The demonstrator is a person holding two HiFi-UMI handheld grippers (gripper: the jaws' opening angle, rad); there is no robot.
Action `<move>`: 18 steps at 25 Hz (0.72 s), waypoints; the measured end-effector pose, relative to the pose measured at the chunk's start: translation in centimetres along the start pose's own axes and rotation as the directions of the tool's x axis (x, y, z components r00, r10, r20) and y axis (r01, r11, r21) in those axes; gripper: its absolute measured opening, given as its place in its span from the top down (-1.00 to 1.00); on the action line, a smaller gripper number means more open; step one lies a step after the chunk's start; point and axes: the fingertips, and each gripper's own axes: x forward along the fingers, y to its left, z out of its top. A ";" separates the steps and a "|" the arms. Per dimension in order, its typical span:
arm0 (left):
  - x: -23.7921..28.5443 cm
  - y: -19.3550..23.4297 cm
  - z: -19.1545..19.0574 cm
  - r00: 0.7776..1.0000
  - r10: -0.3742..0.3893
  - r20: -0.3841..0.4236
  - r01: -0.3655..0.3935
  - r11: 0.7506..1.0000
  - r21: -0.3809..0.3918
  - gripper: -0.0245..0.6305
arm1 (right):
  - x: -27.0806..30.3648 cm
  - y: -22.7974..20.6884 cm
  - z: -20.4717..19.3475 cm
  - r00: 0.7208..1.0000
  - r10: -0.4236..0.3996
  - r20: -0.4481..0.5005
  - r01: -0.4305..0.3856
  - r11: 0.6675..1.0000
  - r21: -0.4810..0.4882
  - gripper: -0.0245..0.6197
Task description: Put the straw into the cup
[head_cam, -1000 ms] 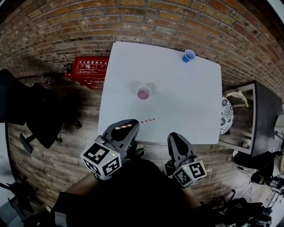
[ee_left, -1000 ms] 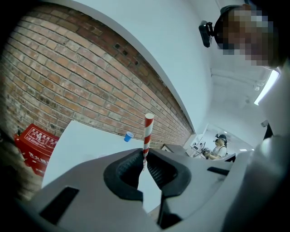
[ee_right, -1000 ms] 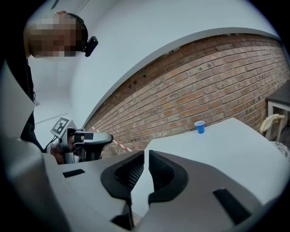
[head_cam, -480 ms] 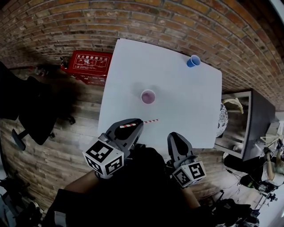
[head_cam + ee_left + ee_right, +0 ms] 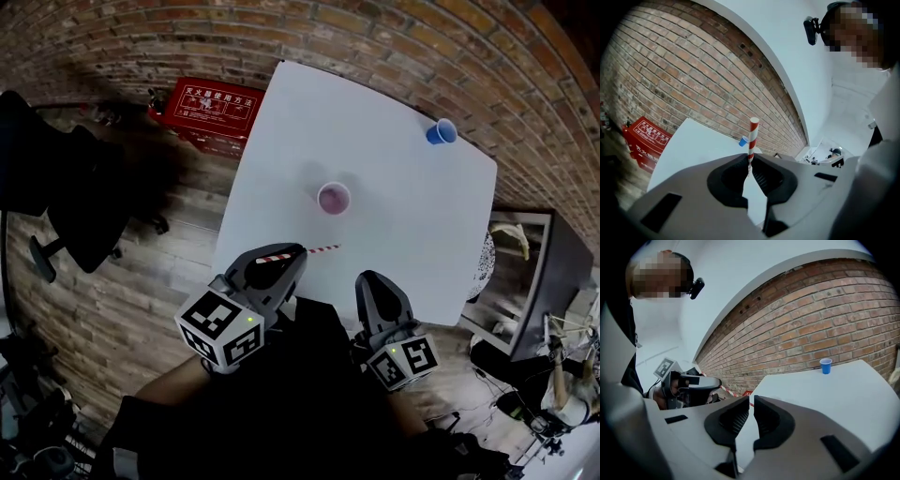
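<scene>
1. The left gripper point(image 5: 274, 264), at lower centre of the head view, has its jaws clamped on a red-and-white striped straw point(image 5: 314, 250).
2. The straw sticks out rightward over the near edge of the white table point(image 5: 412, 234), apart from the pink cup point(image 5: 333, 198) above it.
3. The right gripper point(image 5: 373, 286) sits lower right, its jaws nearly together and holding nothing.
4. A blue cup point(image 5: 442, 132) stands near the table's upper-right corner.

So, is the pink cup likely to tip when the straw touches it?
Probably yes: the cup looks small, open and stands alone on the table, so likely light. The straw sticks out straight from the left tool, so it seems stiff enough to push it.
</scene>
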 end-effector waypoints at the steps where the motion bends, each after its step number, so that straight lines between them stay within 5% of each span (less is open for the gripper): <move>1: 0.0 0.1 0.0 1.000 0.012 0.007 -0.012 1.000 -0.004 0.81 | 0.2 0.0 0.1 1.000 0.008 -0.002 -0.008 1.000 -0.020 0.76; 5: 0.2 0.5 0.4 0.998 0.063 0.029 -0.062 0.998 -0.016 0.81 | 0.9 0.2 0.8 0.998 0.059 -0.010 -0.059 0.993 -0.098 0.76; 18: 2.8 1.5 0.7 0.991 0.127 0.036 -0.126 0.991 -0.040 0.81 | 3.1 -1.6 1.1 0.988 0.148 -0.048 -0.152 0.984 -0.094 0.76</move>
